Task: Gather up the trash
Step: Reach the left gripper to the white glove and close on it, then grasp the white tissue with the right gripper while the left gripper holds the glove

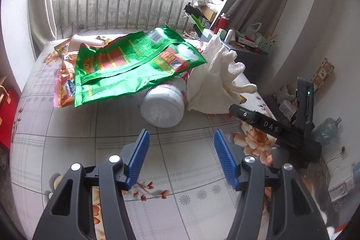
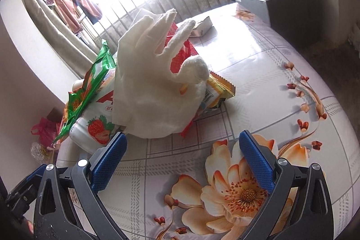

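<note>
My left gripper [image 1: 180,159] hangs above the flower-printed bed sheet [image 1: 74,150], its blue ribbed pads partly apart with nothing between them. At twelve o'clock from it lies the trash pile. A crinkled green foil snack bag [image 1: 135,64] sits on top, over an orange-red snack wrapper [image 1: 66,80] at ten o'clock and a white plastic strawberry-printed tub [image 1: 163,105] lying on its side straight ahead. A white glove-shaped tissue sheet [image 1: 220,78] stands against the tub at one o'clock. A paper cup [image 1: 78,42] lies behind the pile, near the window bars.

My right gripper [image 2: 181,163] is spread wide and empty over the sheet's large orange flower [image 2: 236,190]. The glove-shaped sheet [image 2: 157,87] is just ahead of it at twelve o'clock, the tub [image 2: 94,127] and green bag [image 2: 90,87] at ten to eleven, and a yellow foil wrapper [image 2: 220,87] at one o'clock under the sheet's edge. In the left view, the right gripper's black body [image 1: 276,129] shows at three o'clock.
</note>
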